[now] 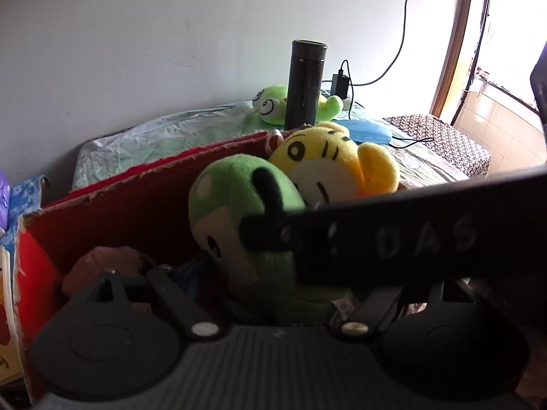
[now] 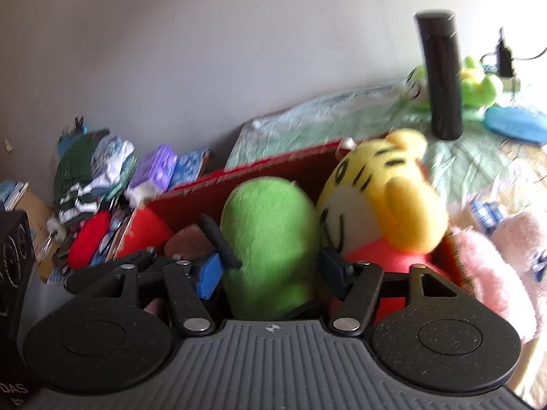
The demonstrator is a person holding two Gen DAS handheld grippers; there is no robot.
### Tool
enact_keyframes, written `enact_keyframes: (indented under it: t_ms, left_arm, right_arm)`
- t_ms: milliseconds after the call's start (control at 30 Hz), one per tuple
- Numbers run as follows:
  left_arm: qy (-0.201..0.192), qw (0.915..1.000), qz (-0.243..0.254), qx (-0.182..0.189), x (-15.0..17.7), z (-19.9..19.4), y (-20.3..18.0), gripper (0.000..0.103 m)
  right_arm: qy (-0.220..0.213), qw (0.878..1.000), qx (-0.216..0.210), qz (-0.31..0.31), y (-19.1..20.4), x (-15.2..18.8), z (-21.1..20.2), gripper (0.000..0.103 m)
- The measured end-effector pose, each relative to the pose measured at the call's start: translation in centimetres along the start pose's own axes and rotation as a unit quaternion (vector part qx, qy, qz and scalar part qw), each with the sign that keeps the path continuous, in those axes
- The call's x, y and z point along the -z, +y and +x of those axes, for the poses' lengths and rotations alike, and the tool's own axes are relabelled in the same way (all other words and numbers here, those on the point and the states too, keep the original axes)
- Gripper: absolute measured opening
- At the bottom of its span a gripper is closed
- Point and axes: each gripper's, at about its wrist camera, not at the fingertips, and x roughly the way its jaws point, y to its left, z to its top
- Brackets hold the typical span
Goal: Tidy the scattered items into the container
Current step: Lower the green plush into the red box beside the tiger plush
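A red cardboard box (image 1: 136, 201) (image 2: 259, 174) holds a green plush (image 1: 239, 198) (image 2: 270, 232) with a black antenna. A yellow tiger plush (image 1: 328, 164) (image 2: 383, 188) leans against it. A pinkish soft item (image 1: 102, 263) lies low at the box's left. In the right wrist view my right gripper (image 2: 271, 273) straddles the green plush, whose sides do not look squeezed by the blue pads (image 2: 210, 275). My left gripper (image 1: 283, 283) points into the box with its jaws wide. Its right finger is hidden behind the right gripper's black body (image 1: 393, 242).
Behind the box a black flask (image 1: 305, 85) (image 2: 441, 75) stands on the bed, with a green frog plush (image 1: 270, 104) and a blue case (image 1: 367, 131). A pink plush (image 2: 485, 273) lies right of the box. Clothes and packets (image 2: 92, 177) are piled on the left.
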Motion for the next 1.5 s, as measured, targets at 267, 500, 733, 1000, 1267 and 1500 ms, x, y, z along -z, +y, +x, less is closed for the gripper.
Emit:
enact_keyframes:
  t_ms: [267,500,733,1000,1267,1500]
  left_arm:
    - [0.005,0.9995,0.028,-0.016,0.1,-0.5,-1.2,0.085]
    - [0.007,0.9995,0.028,-0.012,0.4,-0.9,-1.1,0.085]
    - [0.016,0.9995,0.026,-0.010,0.4,-0.1,-0.8,0.085]
    - [0.024,0.9991,0.030,-0.016,0.2,0.1,-0.9,0.085]
    - [0.036,0.9988,0.029,-0.019,0.0,0.4,-0.8,0.085]
    - [0.046,0.9987,0.015,-0.016,0.1,0.4,-0.5,0.086]
  right_arm:
    - [-0.035,0.998,-0.039,0.018,-0.6,-0.8,-0.7,0.030]
    - [-0.010,1.000,-0.027,0.012,-0.5,-0.8,0.8,0.030]
    - [-0.005,1.000,-0.013,-0.002,-0.4,-0.4,1.6,0.030]
    - [0.001,0.999,-0.024,0.028,-1.3,-0.3,2.1,0.030]
    - [-0.003,0.999,-0.022,0.022,-1.3,-0.1,2.1,0.031]
    - [0.006,0.999,-0.032,0.023,-1.5,-0.5,2.2,0.035]
